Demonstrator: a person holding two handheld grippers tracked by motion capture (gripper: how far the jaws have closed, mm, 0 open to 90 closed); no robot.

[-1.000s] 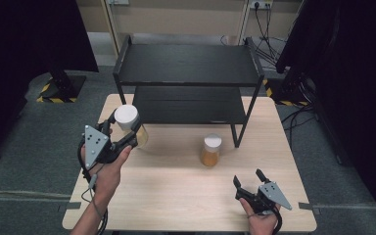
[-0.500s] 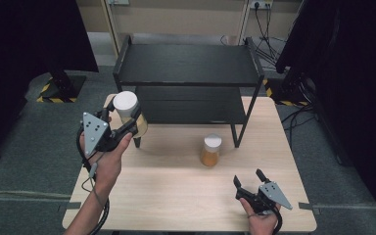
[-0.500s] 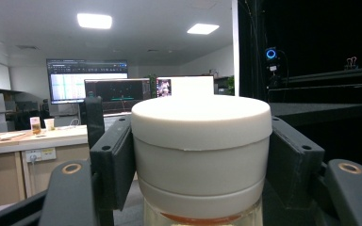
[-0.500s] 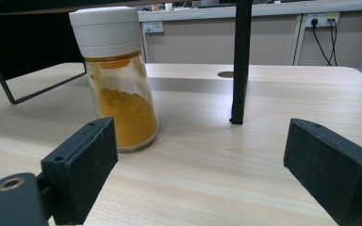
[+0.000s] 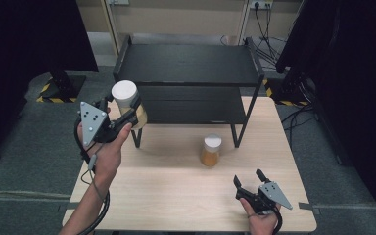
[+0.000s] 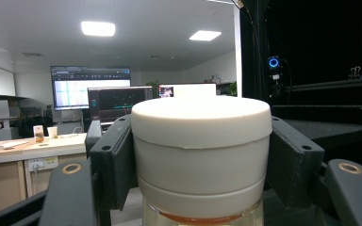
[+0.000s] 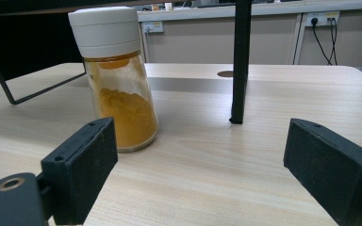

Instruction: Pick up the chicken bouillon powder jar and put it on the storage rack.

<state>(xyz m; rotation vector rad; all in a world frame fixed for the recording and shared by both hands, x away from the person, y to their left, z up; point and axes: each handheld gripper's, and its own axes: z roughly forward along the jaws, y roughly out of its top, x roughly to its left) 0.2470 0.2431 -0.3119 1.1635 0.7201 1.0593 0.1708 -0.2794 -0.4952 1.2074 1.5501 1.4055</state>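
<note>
- Two spice jars are pictured: one jar is pinched at its white lid by the left hand-held gripper, raised beside the black shelf.
- Second jar is left on the bench; right hand-held gripper is spread.
- Slippage is risked if the lid loosens.

**Bright table, dark surround, soft focus up close**

The high view is lit from above; the table is evenly bright, the floor dimmer and the side curtains nearly black; a soft shadow lies beneath the shelf; the picture is slightly soft overall. In the left gripper view two ceiling panels glare white; the lid is crisp, the far office hazy. In the right gripper view the jar is sharp; the near black jaws blur slightly.
</note>
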